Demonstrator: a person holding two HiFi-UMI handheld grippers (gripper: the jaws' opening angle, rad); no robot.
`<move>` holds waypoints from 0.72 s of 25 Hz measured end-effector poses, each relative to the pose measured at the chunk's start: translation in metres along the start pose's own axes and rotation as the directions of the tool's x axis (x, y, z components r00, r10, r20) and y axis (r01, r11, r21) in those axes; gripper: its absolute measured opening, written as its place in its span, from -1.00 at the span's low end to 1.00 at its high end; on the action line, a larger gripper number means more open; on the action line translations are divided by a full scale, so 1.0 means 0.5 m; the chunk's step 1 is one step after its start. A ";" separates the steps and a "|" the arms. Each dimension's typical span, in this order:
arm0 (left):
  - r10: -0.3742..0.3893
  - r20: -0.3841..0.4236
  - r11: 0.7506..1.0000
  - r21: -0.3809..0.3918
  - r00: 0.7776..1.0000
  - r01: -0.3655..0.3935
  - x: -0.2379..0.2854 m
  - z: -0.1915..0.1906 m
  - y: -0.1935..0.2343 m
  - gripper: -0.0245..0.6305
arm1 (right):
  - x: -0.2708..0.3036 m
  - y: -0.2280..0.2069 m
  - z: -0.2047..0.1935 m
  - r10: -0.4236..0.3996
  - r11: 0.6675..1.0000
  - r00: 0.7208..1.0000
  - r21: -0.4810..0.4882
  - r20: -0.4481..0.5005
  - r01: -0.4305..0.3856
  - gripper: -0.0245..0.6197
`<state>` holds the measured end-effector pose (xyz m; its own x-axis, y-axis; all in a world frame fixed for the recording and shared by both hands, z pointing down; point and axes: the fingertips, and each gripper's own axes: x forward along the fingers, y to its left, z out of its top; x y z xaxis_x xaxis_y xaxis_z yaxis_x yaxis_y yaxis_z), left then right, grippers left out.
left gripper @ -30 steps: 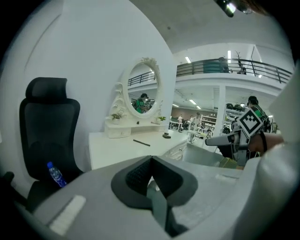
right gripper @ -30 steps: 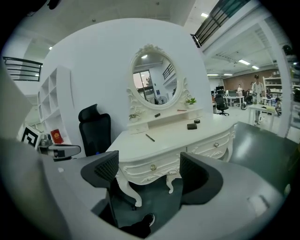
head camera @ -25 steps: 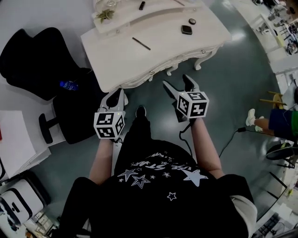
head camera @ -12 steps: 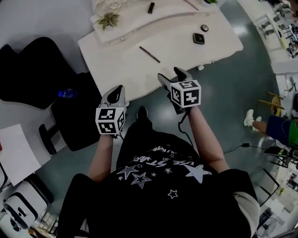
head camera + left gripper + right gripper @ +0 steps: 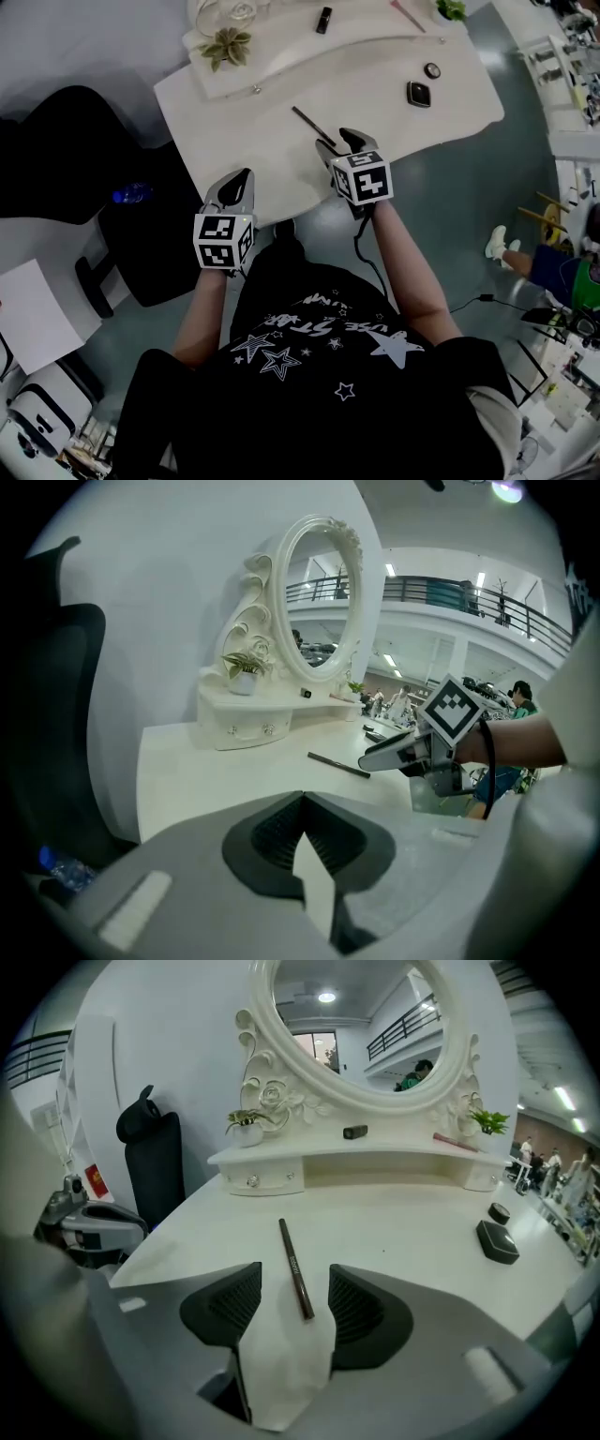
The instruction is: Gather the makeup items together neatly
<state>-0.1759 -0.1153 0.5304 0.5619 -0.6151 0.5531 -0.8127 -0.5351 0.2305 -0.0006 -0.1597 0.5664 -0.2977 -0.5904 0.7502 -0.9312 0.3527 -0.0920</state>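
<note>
Now the right gripper [image 5: 336, 142] has advanced over the worktop [image 5: 234, 112], half-spread, jaws lately narrowing. The eyeliner pencil [image 5: 312, 126] lies between them, unpinched. Left gripper [image 5: 236, 183] pressed together, empty. Pickup looks imminent.

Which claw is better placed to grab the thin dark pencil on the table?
Right. The right claw, jaws just closing, frames the pencil without gripping. The left claw is shut and farther off.
</note>
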 end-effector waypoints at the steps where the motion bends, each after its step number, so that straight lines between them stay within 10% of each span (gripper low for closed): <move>1: 0.000 -0.002 1.000 -0.002 1.000 0.000 0.006 0.001 0.004 -0.92 | 0.010 -0.001 0.000 0.001 1.000 1.000 -0.012 -0.012 -0.001 -0.15; 18: 0.007 -0.011 1.000 -0.018 1.000 -0.008 0.040 0.020 0.035 -0.92 | 0.074 -0.001 -0.012 0.018 0.997 0.989 -0.078 -0.144 -0.029 -0.53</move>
<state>-0.1774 -0.1428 0.5377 0.5540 -0.6125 0.5638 -0.8196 -0.5201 0.2404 -0.0100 -0.1774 0.5981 -0.2810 -0.4733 0.8349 -0.9029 0.4253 -0.0629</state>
